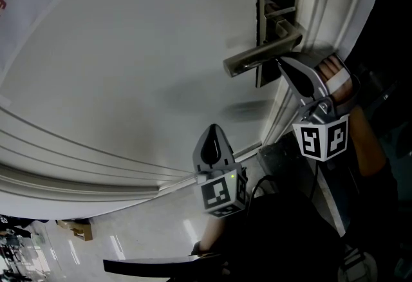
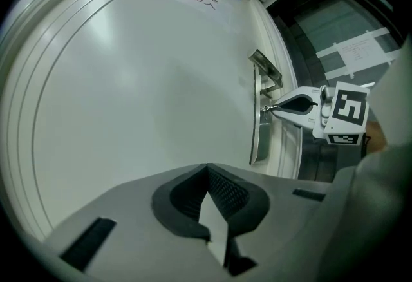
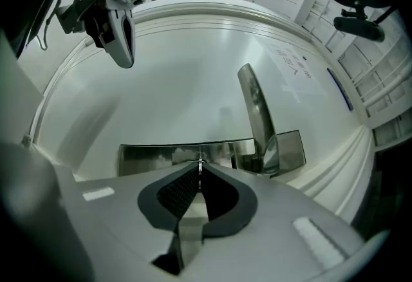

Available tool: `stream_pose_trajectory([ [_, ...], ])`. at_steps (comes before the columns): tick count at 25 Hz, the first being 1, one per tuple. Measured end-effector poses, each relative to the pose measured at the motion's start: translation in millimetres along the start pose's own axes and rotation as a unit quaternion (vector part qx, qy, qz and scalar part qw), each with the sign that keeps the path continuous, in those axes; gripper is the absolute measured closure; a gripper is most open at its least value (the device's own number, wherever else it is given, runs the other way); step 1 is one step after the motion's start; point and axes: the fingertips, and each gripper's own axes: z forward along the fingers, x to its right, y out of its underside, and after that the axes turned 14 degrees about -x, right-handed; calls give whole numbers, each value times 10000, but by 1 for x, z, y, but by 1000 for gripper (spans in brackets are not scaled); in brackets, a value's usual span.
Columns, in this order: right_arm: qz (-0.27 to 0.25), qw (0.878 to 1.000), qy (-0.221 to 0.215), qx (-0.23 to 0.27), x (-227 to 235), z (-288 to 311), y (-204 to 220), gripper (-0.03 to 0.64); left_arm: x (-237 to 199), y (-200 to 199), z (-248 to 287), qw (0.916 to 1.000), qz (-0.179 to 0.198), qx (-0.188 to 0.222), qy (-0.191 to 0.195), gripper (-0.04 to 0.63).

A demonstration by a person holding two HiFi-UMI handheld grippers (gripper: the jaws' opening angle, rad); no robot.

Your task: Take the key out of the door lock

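Our right gripper (image 3: 199, 169) has its jaws pinched on the key (image 3: 200, 161) at the lock plate (image 3: 154, 153). Well apart from the plate, our left gripper (image 2: 207, 169) has its jaws together, empty.

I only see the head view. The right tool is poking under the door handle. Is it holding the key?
Observer: Yes. The right gripper view shows the right tool shut on the thin key, right at the lock plate.
Operator: What's my other tool doing?
Observer: The left gripper view shows the left tool shut with nothing in it, facing the bare door.
Operator: Is the key out yet?
Observer: I cannot tell; seen from the left gripper view, the key's tip sits against the plate, below the door handle.
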Motion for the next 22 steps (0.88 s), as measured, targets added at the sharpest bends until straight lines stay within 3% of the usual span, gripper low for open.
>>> stream_pose_trajectory([
  [12,-309,9995,48,-23,-1,0,0,604,1,-1,2,9999,-81,-35,49,595],
  [22,-512,9986,121,3,-2,-1,1,604,-6,-1,-1,9994,-237,-207,-145,595],
])
